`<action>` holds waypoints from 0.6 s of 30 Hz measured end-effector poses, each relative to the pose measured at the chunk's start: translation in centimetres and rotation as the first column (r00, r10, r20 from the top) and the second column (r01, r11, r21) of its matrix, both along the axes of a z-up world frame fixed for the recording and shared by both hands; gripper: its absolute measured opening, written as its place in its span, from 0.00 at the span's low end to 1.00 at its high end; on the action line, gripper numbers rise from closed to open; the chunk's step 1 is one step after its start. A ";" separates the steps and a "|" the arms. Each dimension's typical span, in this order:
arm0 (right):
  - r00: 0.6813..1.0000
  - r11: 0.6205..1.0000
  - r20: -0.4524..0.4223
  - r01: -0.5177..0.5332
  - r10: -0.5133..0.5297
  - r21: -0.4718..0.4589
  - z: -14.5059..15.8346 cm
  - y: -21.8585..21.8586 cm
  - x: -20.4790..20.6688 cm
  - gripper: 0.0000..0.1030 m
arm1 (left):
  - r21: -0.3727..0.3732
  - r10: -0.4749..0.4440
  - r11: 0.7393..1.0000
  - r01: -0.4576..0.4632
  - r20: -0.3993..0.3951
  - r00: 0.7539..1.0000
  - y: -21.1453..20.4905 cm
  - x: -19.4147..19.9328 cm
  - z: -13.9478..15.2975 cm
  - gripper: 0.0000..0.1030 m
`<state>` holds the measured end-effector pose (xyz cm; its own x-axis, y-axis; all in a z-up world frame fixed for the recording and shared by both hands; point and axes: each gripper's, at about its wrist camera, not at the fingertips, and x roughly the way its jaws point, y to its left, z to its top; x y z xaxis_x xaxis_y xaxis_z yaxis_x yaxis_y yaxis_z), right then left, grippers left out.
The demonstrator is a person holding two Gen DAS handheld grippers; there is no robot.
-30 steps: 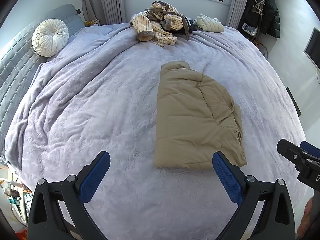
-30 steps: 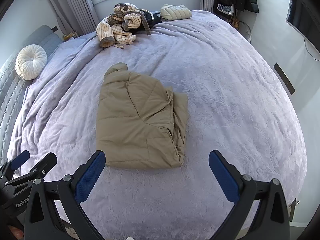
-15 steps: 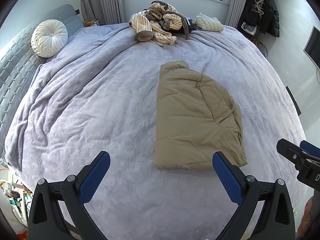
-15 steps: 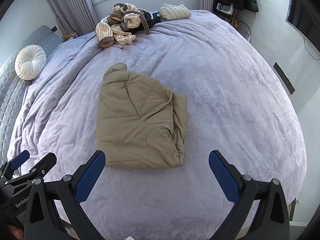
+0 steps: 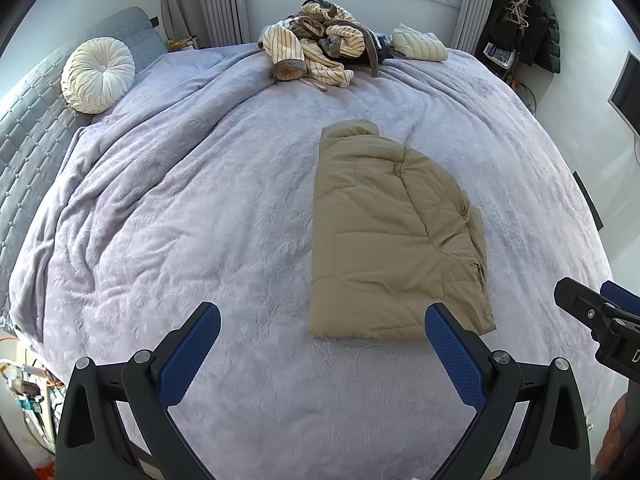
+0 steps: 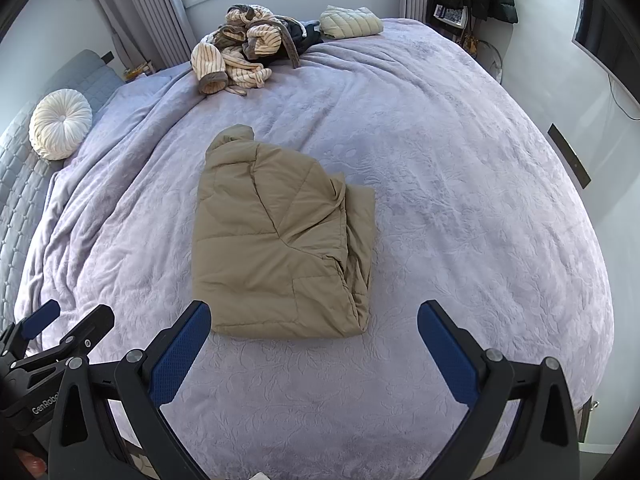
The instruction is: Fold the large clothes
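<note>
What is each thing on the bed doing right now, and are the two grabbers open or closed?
tan jacket: folded, flat on the bed.
striped robe: crumpled in a heap, unfolded.
pale quilted jacket: folded, by the heap.
round white pillow: propped against the headboard.
purple blanket: spread over the bed, wrinkled.
left gripper: open, empty.
right gripper: open, empty.

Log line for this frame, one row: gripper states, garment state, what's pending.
left gripper open, empty | right gripper open, empty | tan quilted jacket folded on lilac bedspread | striped robe pile unfolded
</note>
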<state>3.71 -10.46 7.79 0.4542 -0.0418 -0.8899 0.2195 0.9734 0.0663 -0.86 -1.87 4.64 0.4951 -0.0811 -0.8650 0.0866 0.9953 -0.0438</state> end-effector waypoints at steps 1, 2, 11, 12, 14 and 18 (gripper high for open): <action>1.000 1.000 0.000 0.000 0.000 0.000 0.1 0.0 -0.1 1.00 | 0.000 -0.002 1.000 0.002 -0.002 1.000 0.1 0.2 0.0 0.99; 1.000 1.000 0.000 -0.001 0.001 0.000 0.0 -0.1 0.0 1.00 | 0.001 -0.004 1.000 0.004 -0.004 1.000 0.1 0.4 -0.1 0.99; 1.000 1.000 -0.001 -0.001 0.001 0.000 0.0 0.0 0.0 1.00 | 0.001 -0.003 1.000 0.003 -0.006 1.000 0.0 0.4 -0.1 0.99; 1.000 1.000 -0.001 -0.001 0.001 0.000 0.1 -0.1 0.0 1.00 | 0.001 -0.004 1.000 0.004 -0.005 1.000 0.0 0.5 -0.1 0.99; 1.000 1.000 -0.001 -0.001 0.001 -0.001 0.1 -0.1 0.0 1.00 | 0.002 -0.005 1.000 0.005 -0.005 1.000 0.0 0.5 -0.1 0.99; 1.000 1.000 -0.002 -0.002 0.002 0.000 0.0 -0.1 0.1 1.00 | 0.001 -0.008 1.000 0.008 -0.006 1.000 0.1 0.6 -0.1 0.99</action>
